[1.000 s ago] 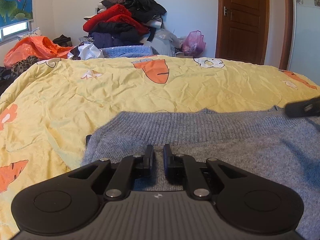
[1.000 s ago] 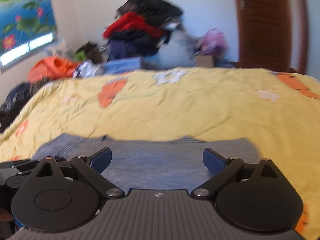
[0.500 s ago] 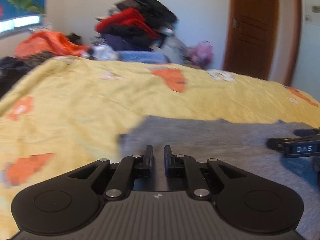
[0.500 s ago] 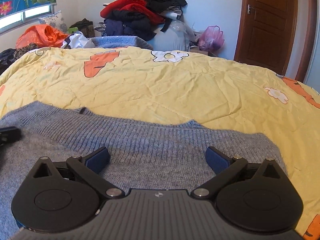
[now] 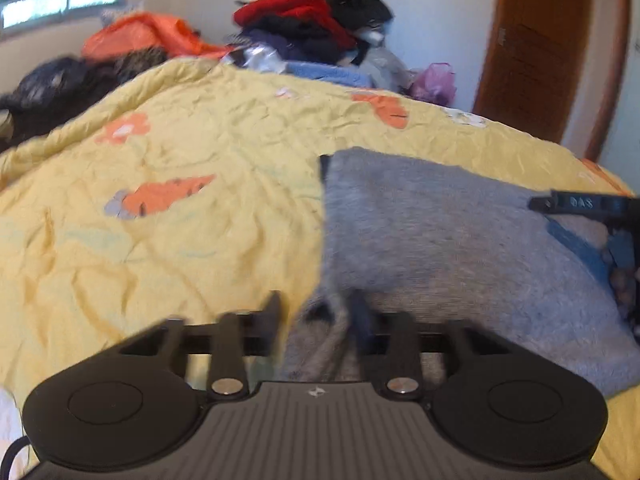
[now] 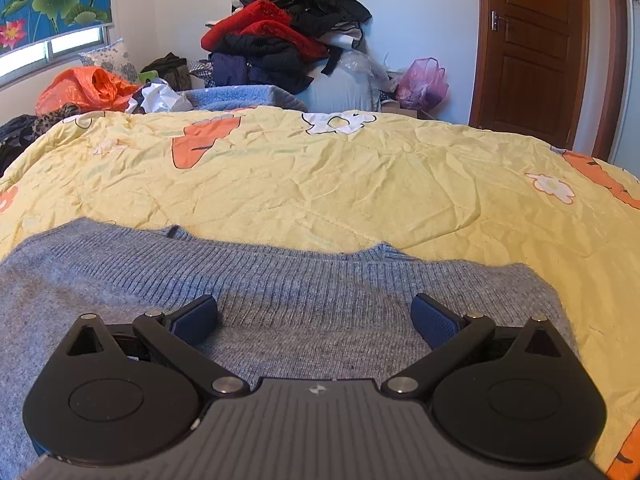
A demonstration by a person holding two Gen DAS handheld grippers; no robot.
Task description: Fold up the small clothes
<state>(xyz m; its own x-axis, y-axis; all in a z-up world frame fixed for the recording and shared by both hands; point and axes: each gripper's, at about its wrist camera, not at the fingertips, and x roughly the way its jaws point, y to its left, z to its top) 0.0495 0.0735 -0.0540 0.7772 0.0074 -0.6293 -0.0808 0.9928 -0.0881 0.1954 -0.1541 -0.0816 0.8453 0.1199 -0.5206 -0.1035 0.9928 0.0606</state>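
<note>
Grey sweater point(image 6: 280, 308) spread on yellow quilt point(image 6: 340, 184), ribbed hem toward far side, near half under both grippers. Left gripper point(image 5: 318, 312) narrowed onto a bunched bit of knit at sweater's left edge; cloth visibly gathered between the fingers in the blurred left view, so holding sweater, pulling that edge up and inward by the look of it. Right gripper point(image 6: 314, 318) spread wide over sweater's middle, pads point(image 6: 196, 318) clear of each other, nothing pinched, resting low just above or on the knit; contact hard to tell. In left view, right gripper's finger point(image 5: 580, 203) over sweater's right part.

Judged early: first side fold apparently just begun, no finished crease visible. Left: side folds, then a fold along length, plus smoothing. Heap of clothes point(image 6: 288, 36) beyond the bed unfolded, possibly further work; cannot tell whether part of task.
</note>
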